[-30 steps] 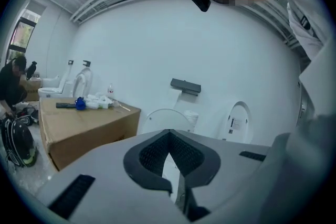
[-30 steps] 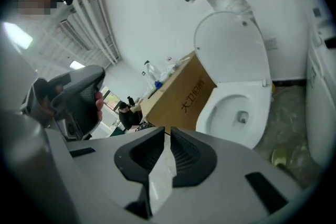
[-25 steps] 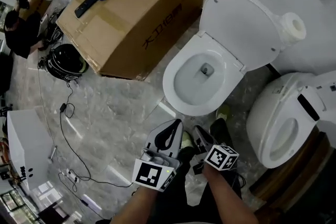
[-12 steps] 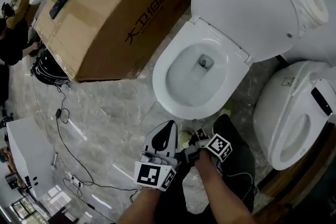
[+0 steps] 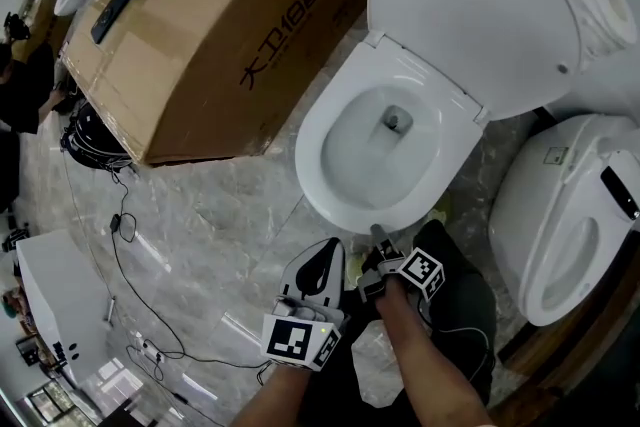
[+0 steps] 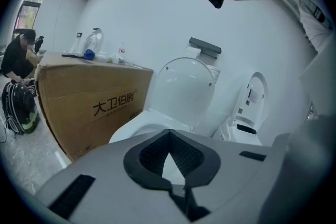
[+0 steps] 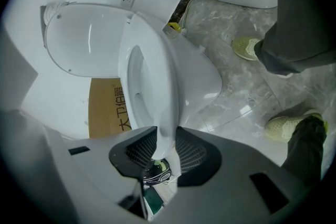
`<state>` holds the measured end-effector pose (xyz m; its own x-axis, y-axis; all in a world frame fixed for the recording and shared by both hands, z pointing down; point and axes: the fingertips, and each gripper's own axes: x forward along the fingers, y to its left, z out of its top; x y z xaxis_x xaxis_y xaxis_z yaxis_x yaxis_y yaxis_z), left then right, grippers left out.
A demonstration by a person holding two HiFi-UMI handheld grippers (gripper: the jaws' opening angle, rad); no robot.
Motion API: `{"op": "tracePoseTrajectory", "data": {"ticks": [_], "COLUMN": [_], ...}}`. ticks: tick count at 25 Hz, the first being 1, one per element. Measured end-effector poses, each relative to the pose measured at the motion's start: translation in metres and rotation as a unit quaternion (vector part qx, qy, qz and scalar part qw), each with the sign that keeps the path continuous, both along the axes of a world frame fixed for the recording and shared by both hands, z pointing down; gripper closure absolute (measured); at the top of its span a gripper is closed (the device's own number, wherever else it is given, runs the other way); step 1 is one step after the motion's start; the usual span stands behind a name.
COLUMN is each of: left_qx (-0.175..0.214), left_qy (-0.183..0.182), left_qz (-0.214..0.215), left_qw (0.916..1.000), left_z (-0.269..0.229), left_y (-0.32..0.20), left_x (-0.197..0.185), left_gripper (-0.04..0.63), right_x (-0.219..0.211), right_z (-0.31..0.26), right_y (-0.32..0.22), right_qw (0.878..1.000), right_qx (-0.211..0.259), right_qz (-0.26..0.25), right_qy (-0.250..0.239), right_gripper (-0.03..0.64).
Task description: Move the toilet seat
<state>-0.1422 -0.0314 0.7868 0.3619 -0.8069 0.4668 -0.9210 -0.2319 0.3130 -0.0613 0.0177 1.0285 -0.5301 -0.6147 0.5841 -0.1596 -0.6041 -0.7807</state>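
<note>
The white toilet seat (image 5: 312,143) lies down on the bowl, with the lid (image 5: 470,5) standing up behind it. My right gripper (image 5: 374,241) is at the seat's front rim. In the right gripper view the seat rim (image 7: 157,86) runs between the jaws of the right gripper (image 7: 160,152), which are closing, and both pads touch it. My left gripper (image 5: 328,250) hangs just left of it, short of the bowl, shut with nothing in it. The left gripper (image 6: 169,135) points towards the raised lid (image 6: 184,93).
A large cardboard box (image 5: 220,25) with tools on top stands left of the toilet. A second white toilet (image 5: 560,215) stands close on the right. Cables (image 5: 120,215) and a black bag (image 5: 90,135) lie on the marble floor at left. The person's shoes (image 7: 286,126) are beside the bowl.
My right gripper has reached forward from near the person's legs to the seat's front rim and taken it between its jaws. The left gripper has barely moved.
</note>
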Motion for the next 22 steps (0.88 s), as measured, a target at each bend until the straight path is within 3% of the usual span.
{"op": "tracePoseTrajectory", "data": {"ticks": [1,10,15,22], "left_qx": [0.002,0.018,0.038,0.068], "left_qy": [0.0,0.007,0.019,0.021], "left_qz": [0.002,0.01,0.017,0.03], "left_qw": [1.0,0.9998,0.999,0.997], "left_z": [-0.002,-0.046,-0.117,-0.207], "left_y": [-0.001,-0.009,-0.016,-0.038], "left_x": [0.0,0.001,0.011,0.038], "left_gripper": [0.588,0.588,0.588,0.588], "right_x": [0.0,-0.001,0.01,0.043], "right_z": [-0.002,-0.067,-0.155,-0.252], "right_y": [0.002,0.001,-0.016,-0.06], "right_qw": [1.0,0.999,0.996,0.991], "right_qx": [-0.001,0.025,0.074,0.119], "right_qz": [-0.003,-0.013,-0.037,-0.009], "right_qy": [0.0,-0.029,-0.038,-0.064], "right_gripper": [0.518,0.535,0.535,0.532]}}
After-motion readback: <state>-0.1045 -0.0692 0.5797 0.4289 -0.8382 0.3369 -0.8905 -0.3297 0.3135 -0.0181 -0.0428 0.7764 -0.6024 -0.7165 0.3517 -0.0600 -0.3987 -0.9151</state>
